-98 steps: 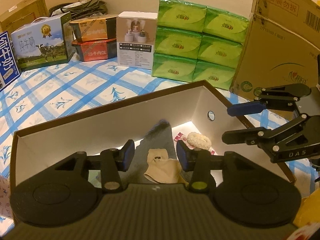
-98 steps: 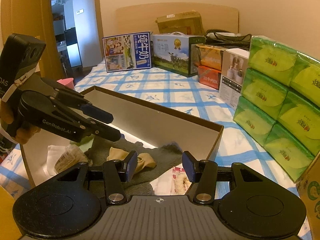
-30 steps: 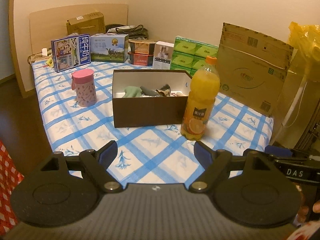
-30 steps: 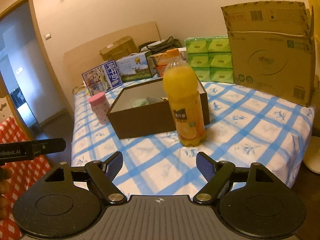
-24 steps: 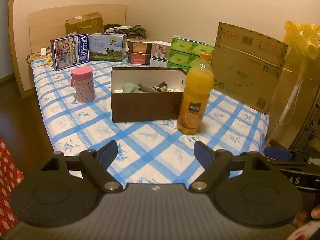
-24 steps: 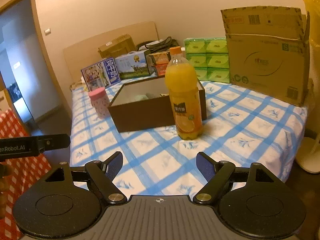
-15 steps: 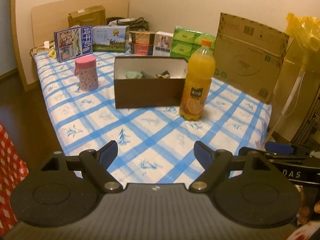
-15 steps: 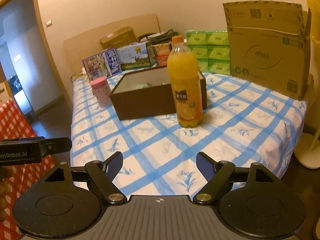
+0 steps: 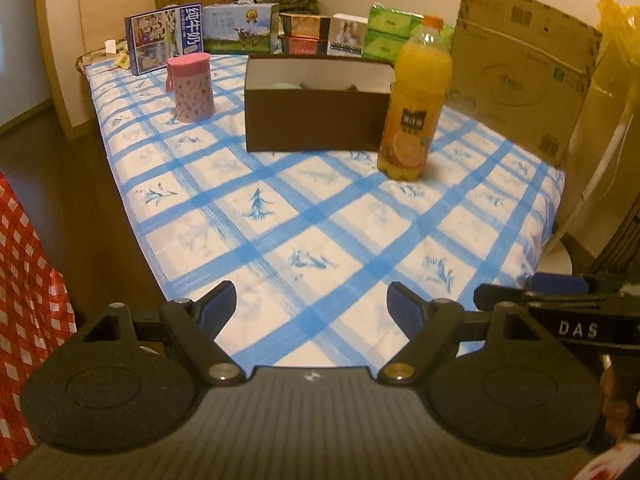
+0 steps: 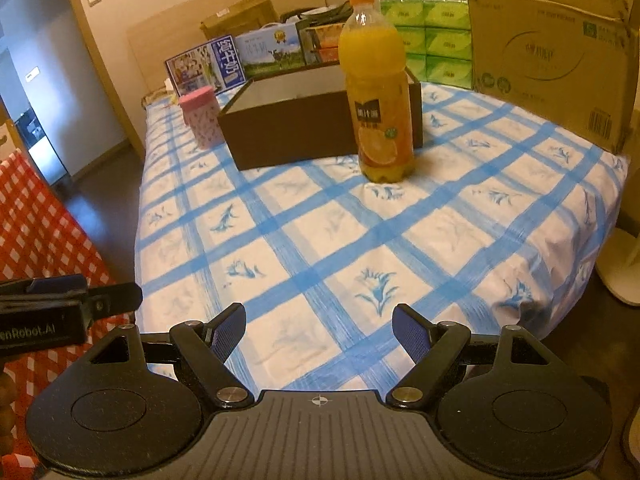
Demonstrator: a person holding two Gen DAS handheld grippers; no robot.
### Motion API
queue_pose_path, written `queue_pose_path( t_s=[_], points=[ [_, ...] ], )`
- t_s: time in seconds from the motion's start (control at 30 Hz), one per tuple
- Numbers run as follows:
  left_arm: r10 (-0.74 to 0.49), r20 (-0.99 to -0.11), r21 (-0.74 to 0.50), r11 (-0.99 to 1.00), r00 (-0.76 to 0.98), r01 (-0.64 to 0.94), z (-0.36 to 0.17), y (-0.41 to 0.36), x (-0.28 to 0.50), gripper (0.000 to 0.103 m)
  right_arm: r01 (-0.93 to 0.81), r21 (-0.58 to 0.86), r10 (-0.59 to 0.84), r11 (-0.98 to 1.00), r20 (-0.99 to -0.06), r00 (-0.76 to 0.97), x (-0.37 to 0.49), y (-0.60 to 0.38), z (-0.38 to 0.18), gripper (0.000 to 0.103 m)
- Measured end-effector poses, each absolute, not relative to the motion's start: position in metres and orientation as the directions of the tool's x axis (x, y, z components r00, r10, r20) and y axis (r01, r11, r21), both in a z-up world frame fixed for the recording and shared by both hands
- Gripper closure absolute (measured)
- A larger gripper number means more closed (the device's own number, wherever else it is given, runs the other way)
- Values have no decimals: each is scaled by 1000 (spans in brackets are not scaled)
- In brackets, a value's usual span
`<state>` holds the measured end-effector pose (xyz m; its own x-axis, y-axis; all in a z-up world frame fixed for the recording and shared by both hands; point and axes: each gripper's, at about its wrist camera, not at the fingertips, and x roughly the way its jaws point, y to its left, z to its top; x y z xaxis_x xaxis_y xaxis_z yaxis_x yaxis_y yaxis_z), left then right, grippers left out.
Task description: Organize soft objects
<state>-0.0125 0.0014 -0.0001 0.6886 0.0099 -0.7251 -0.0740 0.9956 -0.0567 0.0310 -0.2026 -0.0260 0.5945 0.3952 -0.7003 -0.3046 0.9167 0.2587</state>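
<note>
A brown box [image 9: 312,124] [image 10: 288,136] stands at the middle of the blue-checked table; only the tops of soft items [image 9: 286,85] peek above its rim in the left wrist view. My left gripper [image 9: 312,310] is open and empty over the table's near edge, far back from the box. My right gripper [image 10: 320,330] is also open and empty, likewise well short of the box. Each gripper shows at the edge of the other's view: the right one [image 9: 560,308] and the left one [image 10: 60,304].
An orange juice bottle [image 9: 416,100] [image 10: 378,92] stands just in front of the box's right end. A pink cup [image 9: 191,86] sits left of the box. Cartons, green tissue packs [image 10: 436,44] and a large cardboard box [image 9: 520,76] line the back and right. A red-checked cloth [image 10: 36,220] lies at left.
Both grippers have drawn back from the table and sunk lower, so the box and bottle look farther and less of the box's inside shows. Both sets of jaws stayed wide.
</note>
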Motion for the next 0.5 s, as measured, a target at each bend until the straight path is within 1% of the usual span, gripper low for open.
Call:
queue_pose_path(
  t_s=[0.5],
  points=[
    [-12, -765, -51, 998, 644, -42, -19, -1, -9, 22, -276, 269, 382, 923, -734, 562, 28, -199, -39, 23]
  ],
)
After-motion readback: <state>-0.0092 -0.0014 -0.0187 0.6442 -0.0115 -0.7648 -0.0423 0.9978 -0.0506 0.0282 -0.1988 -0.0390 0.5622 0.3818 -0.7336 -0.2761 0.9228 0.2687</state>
